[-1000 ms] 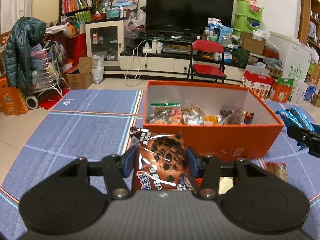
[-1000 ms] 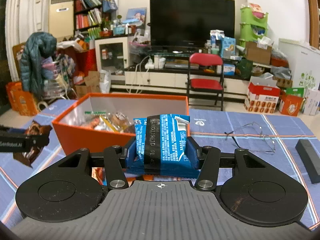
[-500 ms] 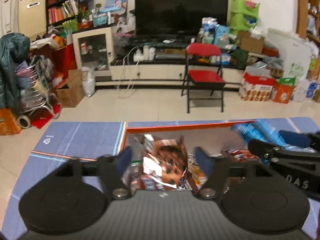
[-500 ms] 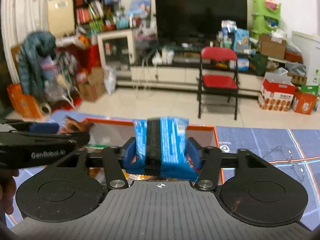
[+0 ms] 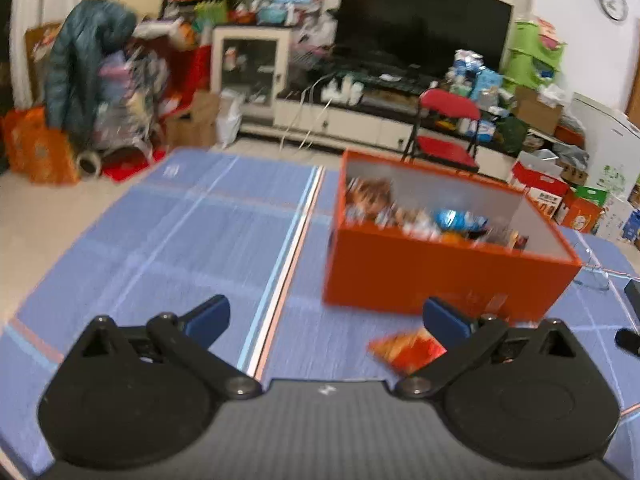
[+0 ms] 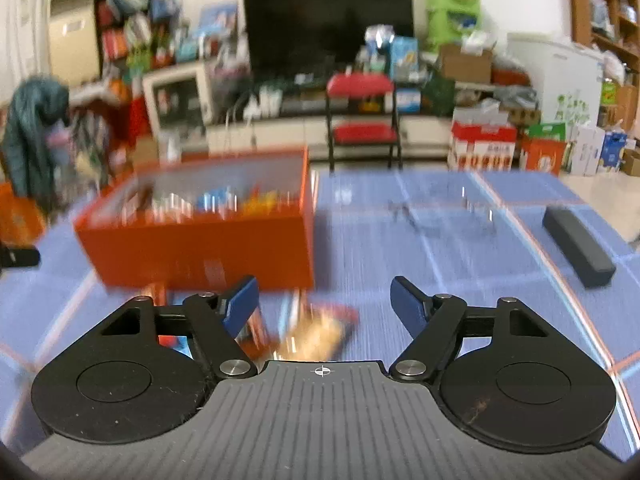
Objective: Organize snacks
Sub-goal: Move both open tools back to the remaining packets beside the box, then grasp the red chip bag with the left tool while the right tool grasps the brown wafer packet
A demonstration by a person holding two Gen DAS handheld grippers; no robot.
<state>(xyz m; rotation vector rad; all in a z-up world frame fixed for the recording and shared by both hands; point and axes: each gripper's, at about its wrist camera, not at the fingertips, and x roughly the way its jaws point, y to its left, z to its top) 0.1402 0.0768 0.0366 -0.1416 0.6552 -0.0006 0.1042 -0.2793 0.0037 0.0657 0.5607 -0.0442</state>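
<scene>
An orange box (image 5: 440, 276) with several snack packets inside stands on the blue mat; it also shows in the right wrist view (image 6: 200, 248). A blue packet (image 5: 458, 220) lies among the snacks inside. My left gripper (image 5: 326, 316) is open and empty, low over the mat, in front of the box and to its left. An orange-red snack packet (image 5: 404, 350) lies on the mat by its right finger. My right gripper (image 6: 324, 300) is open and empty, in front of the box's right corner, above a blurred snack packet (image 6: 320, 332) on the mat.
A dark grey bar (image 6: 578, 246) lies on the mat at the right, and a pair of glasses (image 6: 440, 208) lies beyond the right gripper. A red folding chair (image 5: 444, 128) and a TV stand are behind the table. Both views are motion-blurred.
Both grippers have opened and pulled back from the box. The chocolate cookie packet and the blue packet are no longer held; the blue one now lies in the box.
</scene>
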